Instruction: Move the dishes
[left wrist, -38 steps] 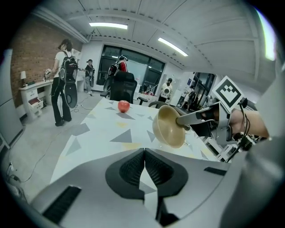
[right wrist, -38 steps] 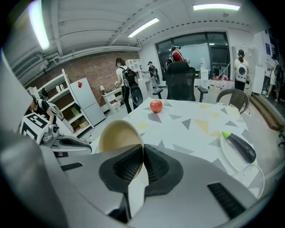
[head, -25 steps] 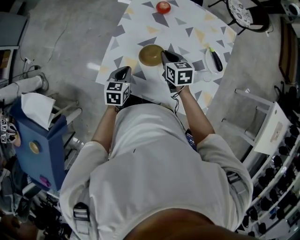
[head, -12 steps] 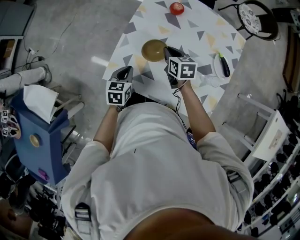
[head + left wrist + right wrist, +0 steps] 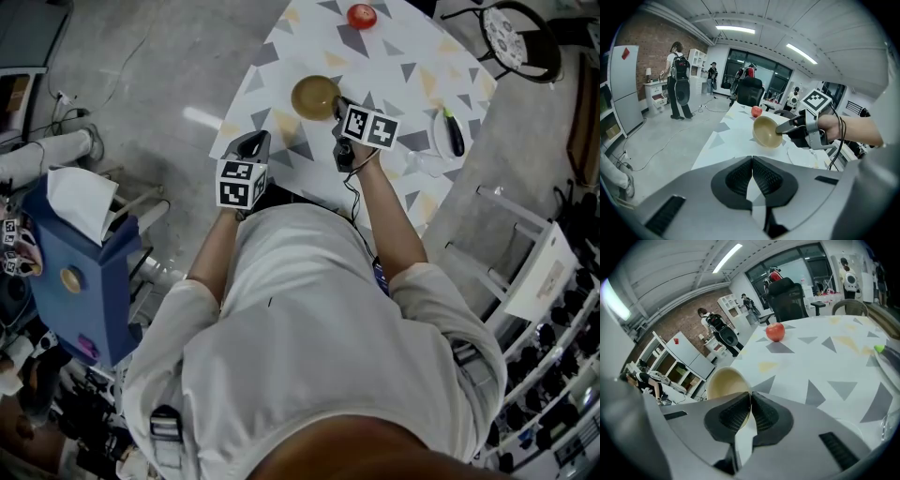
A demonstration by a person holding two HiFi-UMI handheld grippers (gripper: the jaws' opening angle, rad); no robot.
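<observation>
Tan bowl [image 5: 315, 97], rim pinched by the right gripper [image 5: 339, 106], seems lifted off the table [image 5: 398, 52]; left gripper [image 5: 751, 174] pressed together, empty; placing remains.

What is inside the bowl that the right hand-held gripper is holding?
Nothing shows inside the bowl: the left gripper view looks into its bare tan interior. Only the strip of rim clamped by the right hand-held gripper is covered.

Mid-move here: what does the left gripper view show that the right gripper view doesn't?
Left only: the right gripper from outside, holding the bowl tilted; the left gripper shut, empty. Right only: its own jaws closed on the bowl's rim. Both: bowl, apple, patterned table.
</observation>
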